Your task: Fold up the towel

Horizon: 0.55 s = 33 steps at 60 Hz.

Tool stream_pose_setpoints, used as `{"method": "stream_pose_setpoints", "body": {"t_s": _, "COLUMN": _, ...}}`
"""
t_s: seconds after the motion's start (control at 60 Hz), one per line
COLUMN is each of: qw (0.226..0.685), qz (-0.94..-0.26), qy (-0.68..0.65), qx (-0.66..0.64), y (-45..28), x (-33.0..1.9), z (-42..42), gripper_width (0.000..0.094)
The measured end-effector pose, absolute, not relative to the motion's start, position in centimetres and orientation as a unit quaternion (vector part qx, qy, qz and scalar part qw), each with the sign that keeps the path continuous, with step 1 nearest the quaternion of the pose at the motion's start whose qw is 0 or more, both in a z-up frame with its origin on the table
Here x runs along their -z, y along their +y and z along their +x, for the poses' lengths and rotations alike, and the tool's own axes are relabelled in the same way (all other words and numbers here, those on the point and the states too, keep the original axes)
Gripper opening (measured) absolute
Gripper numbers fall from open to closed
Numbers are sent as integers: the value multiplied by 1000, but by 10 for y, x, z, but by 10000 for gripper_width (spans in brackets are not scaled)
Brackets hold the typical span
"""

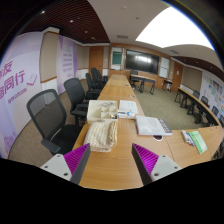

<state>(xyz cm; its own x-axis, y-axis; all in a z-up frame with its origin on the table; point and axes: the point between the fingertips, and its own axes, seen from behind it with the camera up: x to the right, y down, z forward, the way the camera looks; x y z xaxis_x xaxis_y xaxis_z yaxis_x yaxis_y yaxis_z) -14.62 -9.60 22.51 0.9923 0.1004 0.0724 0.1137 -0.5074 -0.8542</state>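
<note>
A cream knitted towel (101, 134) lies crumpled on the long wooden table (118, 158), ahead of my fingers and a little left of centre. A second pale cloth (102, 109) lies just beyond it. My gripper (112, 158) is open and empty, held above the table's near end. Its two magenta pads (76, 157) stand wide apart, with bare wood between them. The towel's near edge is close to the left pad but apart from it.
An open book or papers (152, 125) lies right of the towel. A green and white item (197, 142) sits on the table at the far right. Black office chairs (50, 120) line the left side, more stand further back. A screen (138, 59) hangs on the far wall.
</note>
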Motion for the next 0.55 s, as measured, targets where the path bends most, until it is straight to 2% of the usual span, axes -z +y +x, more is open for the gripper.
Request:
{"method": "stream_pose_setpoints", "body": {"t_s": 0.267, "qw": 487, "qz": -871, "qy": -57, "qx": 25, "y": -200, "x": -240, "z": -146, "gripper_width": 854}}
{"method": "stream_pose_setpoints", "body": {"t_s": 0.55, "qw": 495, "qz": -867, "qy": -49, "qx": 18, "y": -230, "x": -254, "z": -146, "gripper_width": 852}}
